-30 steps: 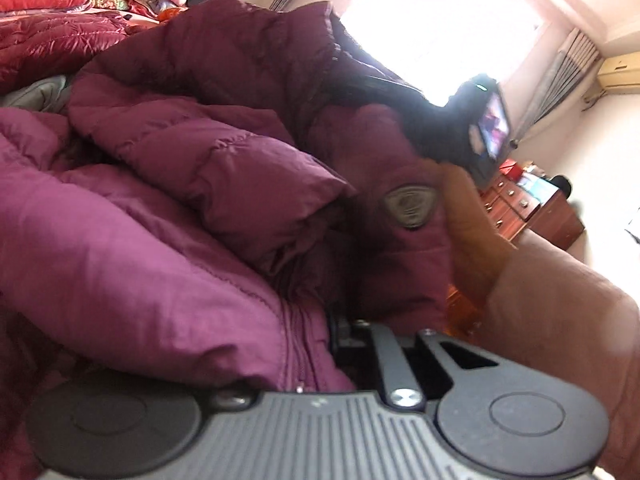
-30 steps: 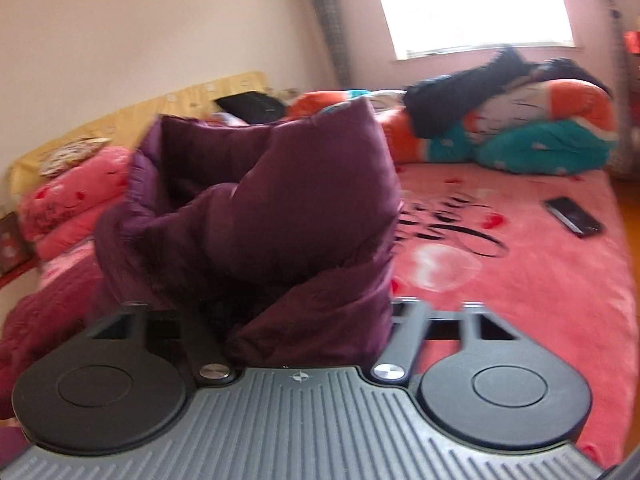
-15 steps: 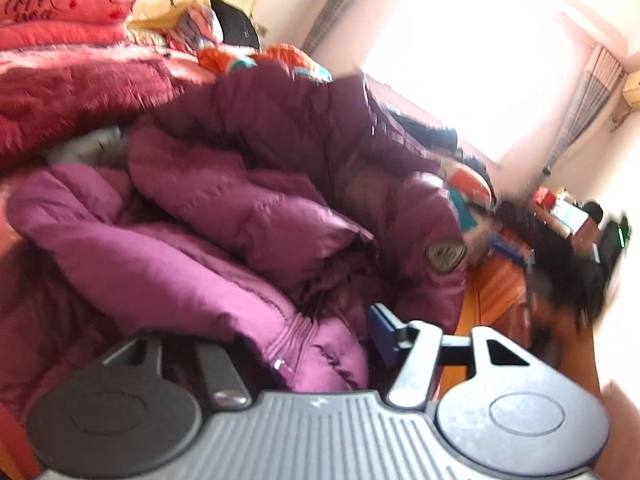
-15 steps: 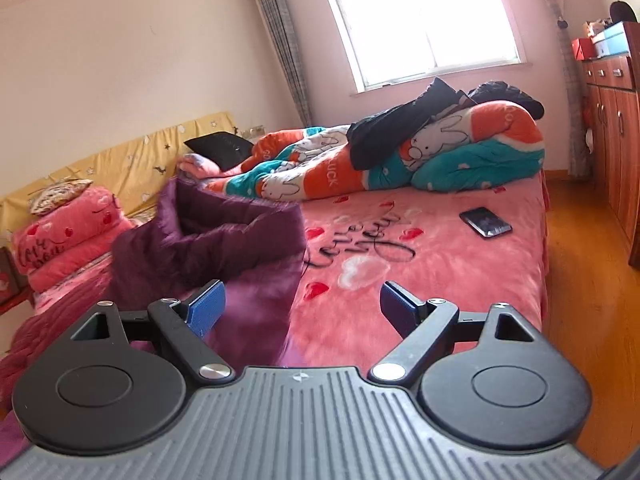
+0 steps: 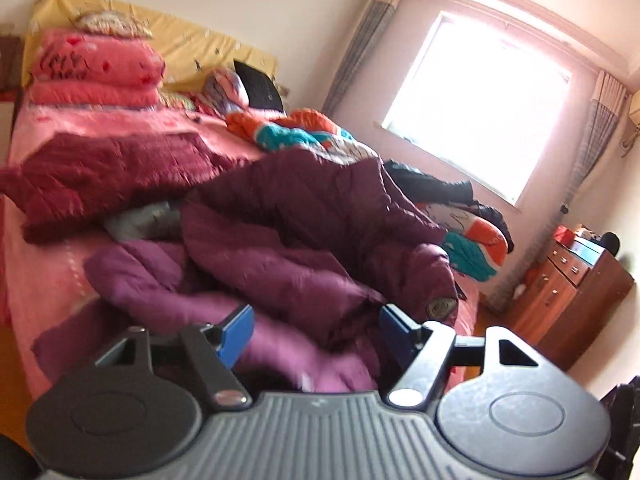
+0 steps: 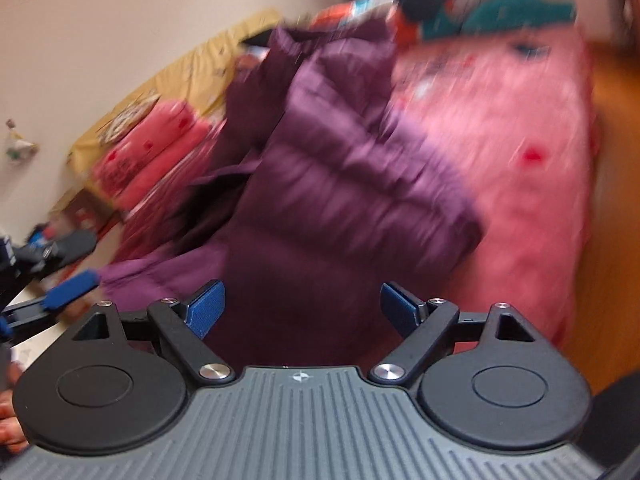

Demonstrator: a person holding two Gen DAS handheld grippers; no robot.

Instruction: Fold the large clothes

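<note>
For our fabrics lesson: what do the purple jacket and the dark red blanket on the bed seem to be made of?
Purple jacket: probably smooth synthetic shell over padding, judging by its slight sheen and puffy stitched bands. Dark red blanket: apparently plush fleece, matte and fuzzy, though blur leaves this uncertain.

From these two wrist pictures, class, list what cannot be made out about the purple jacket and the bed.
- Purple jacket, left wrist view: near hem hidden behind the left gripper.
- Jacket, right wrist view: motion blur hides seams; the right gripper covers its near edge.
- Bed, right wrist view: print blurred, unreadable.
</note>
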